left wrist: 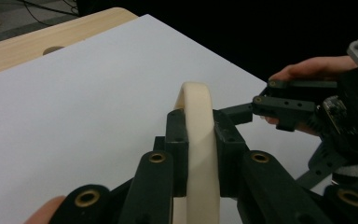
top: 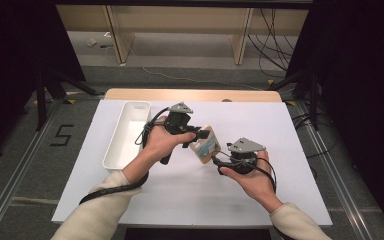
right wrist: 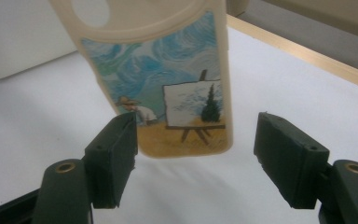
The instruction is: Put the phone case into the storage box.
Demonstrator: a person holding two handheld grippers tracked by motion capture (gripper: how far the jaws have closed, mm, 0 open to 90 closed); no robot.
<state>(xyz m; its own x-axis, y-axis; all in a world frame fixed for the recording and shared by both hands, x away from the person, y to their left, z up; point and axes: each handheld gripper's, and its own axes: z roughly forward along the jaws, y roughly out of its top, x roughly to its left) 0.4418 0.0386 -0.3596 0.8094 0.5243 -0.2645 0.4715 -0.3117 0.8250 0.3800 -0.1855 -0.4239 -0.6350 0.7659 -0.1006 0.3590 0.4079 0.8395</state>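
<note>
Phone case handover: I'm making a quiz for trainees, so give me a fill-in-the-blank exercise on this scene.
1. The left tongs are shut on the edge of the ____.
2. The picture on the phone case shows a painter at an ____.
3. The right tongs are ____, their pads apart from the case.
4. The white tray lies on the ____ side of the table in the high view.

Missing words: phone case; easel; open; left

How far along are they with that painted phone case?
Done: the left gripper has the phone case clamped by its edges, lifted off the table. In hand: the right gripper stands open around its lower end, not pressing. Left, probably: passing it over or setting it in the white tray.
</note>
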